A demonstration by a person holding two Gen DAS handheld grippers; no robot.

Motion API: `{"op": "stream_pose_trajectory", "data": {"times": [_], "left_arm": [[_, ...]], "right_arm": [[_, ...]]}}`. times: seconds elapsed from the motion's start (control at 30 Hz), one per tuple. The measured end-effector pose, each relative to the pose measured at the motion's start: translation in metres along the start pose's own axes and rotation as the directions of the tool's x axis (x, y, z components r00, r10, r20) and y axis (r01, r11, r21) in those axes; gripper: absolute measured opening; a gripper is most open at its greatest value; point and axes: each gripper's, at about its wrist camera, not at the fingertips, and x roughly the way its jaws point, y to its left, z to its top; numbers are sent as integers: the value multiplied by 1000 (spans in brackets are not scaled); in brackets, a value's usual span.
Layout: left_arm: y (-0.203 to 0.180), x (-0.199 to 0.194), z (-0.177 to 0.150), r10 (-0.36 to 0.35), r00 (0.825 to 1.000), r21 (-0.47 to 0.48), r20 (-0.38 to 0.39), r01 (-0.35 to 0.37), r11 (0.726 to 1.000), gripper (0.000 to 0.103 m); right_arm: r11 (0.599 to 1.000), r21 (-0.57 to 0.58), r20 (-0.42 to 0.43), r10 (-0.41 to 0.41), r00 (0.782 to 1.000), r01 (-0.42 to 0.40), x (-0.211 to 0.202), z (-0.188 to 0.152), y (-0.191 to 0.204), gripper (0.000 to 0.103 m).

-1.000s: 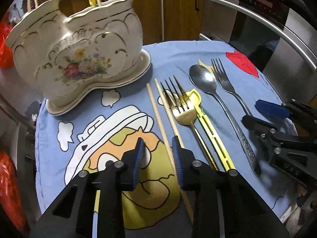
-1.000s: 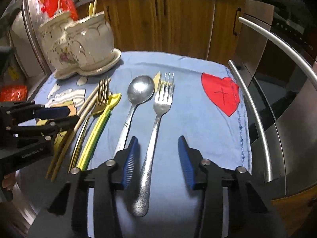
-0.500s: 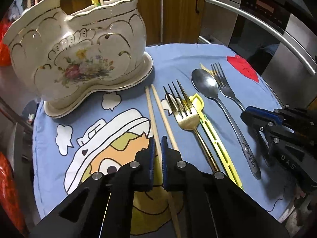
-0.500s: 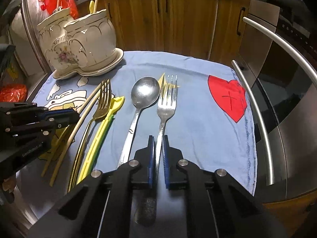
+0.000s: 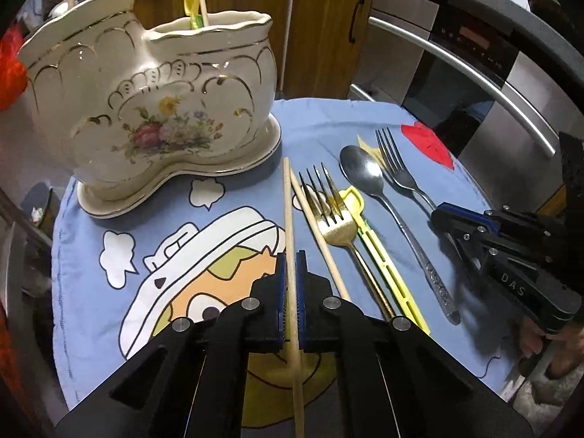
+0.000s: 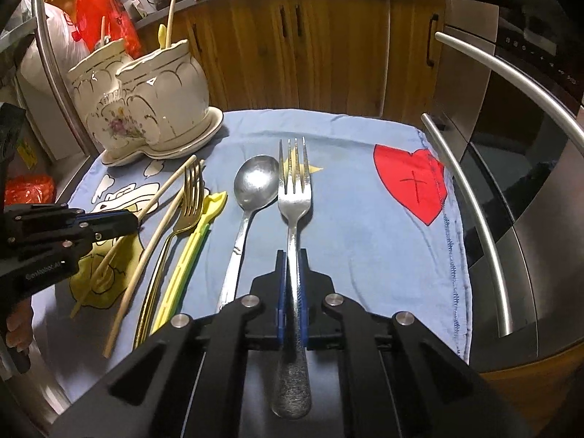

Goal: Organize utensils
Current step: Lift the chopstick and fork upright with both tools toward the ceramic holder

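Left gripper (image 5: 291, 255) pinches chopstick (image 5: 289, 204); right gripper (image 6: 291, 255) pinches silver fork (image 6: 294, 197), tines pointing away.

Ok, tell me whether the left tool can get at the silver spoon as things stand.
Probably not yet: the left tool is shut on a wooden chopstick, and the gold fork and yellow plastic utensil lie between it and the silver spoon.

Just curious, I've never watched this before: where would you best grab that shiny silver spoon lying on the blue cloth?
Judging by its pose, grip the silver spoon on its slim handle, coming from above with fingers either side. It lies flat, bowl toward the cream ceramic holder; the bowl looks too wide and rounded to pinch.
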Motion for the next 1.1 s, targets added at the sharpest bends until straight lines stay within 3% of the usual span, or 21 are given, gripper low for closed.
{"op": "stream_pose_trajectory", "data": {"times": [0.6, 0.83, 1.1], "left_arm": [[13, -61, 2, -70, 990, 2, 126, 70, 998, 5], [27, -99, 9, -68, 968, -8, 242, 72, 997, 5], [48, -140, 32, -33, 924, -34, 381, 49, 998, 5]], "right_arm": [[999, 18, 127, 40, 991, -43, -39, 14, 4, 6], [996, 5, 219, 90, 972, -93, -58, 36, 22, 6], [987, -22, 283, 158, 946, -158, -59, 81, 52, 6]]}}
